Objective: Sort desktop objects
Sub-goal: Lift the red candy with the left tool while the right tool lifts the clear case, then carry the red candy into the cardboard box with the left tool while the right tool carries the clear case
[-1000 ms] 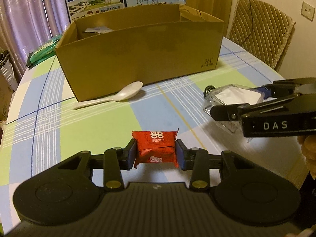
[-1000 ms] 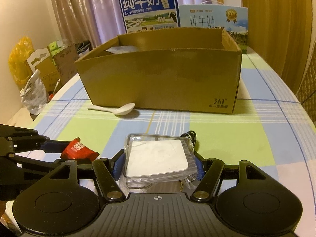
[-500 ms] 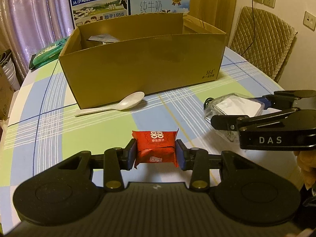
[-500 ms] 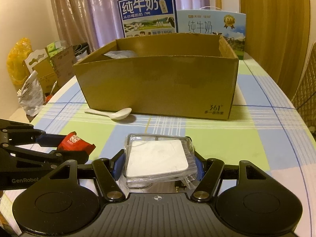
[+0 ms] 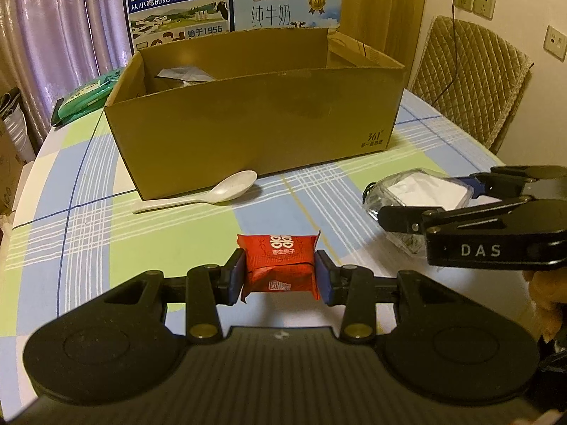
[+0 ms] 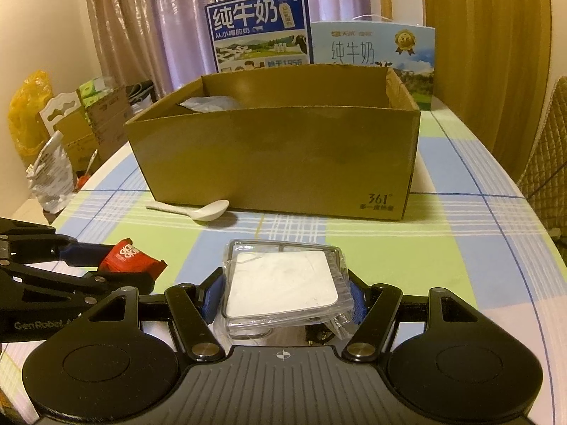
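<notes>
My left gripper (image 5: 279, 269) is shut on a red snack packet (image 5: 279, 260) and holds it above the checked tablecloth. In the right wrist view that packet (image 6: 129, 256) shows at the lower left. My right gripper (image 6: 283, 285) is shut on a clear plastic case with a white insert (image 6: 281, 281); the left wrist view has this case (image 5: 421, 193) at the right. An open cardboard box (image 5: 255, 120) stands ahead of both grippers, with a pale bag (image 6: 209, 103) inside at its left end. A white spoon (image 5: 212, 191) lies on the cloth in front of the box.
Two milk cartons (image 6: 262, 30) stand behind the box. A green pack (image 5: 88, 94) lies at the table's far left. A quilted chair (image 5: 467, 81) is beyond the right edge, and boxes and bags (image 6: 53, 134) sit off the left side.
Both grippers have risen with their loads, so the box's inside shows more. The spoon and box have not moved.
</notes>
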### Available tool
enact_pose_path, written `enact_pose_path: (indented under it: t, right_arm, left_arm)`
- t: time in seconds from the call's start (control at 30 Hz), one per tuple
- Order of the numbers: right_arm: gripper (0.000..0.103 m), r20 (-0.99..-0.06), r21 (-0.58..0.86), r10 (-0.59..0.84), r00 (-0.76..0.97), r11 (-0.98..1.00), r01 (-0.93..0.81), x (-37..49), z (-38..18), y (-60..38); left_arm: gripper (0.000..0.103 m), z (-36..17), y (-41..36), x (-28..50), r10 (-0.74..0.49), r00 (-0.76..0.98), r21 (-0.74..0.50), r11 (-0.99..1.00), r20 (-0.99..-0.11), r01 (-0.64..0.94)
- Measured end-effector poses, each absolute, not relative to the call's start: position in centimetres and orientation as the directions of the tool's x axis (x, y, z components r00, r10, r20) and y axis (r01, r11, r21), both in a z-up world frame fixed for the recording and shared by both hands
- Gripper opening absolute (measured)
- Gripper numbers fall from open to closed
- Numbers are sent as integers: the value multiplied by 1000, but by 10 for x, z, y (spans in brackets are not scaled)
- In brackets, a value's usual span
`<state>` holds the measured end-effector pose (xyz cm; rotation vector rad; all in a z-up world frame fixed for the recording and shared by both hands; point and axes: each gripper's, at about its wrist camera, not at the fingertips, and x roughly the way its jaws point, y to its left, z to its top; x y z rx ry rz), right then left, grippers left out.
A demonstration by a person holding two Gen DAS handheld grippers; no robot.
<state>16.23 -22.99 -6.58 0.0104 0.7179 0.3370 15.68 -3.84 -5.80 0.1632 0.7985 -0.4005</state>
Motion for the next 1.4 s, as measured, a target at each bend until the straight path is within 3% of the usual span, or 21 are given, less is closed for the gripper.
enact_pose_path:
  t: [0.37, 1.07, 1.4]
  right_arm:
    - [64, -614, 128, 308, 727, 947, -294, 168, -53, -233]
    - [64, -464, 102, 279, 841, 960, -262, 243, 20, -247]
    - [64, -464, 104, 256, 848, 967, -235, 294, 15, -248]
  left_arm:
    - [36, -38, -36, 167, -299, 663, -26, 921, -686, 389]
    - [36, 30, -39, 251, -274, 772, -11, 945, -573, 327]
    - [36, 31, -50, 295, -288, 772, -54, 948, -566, 314]
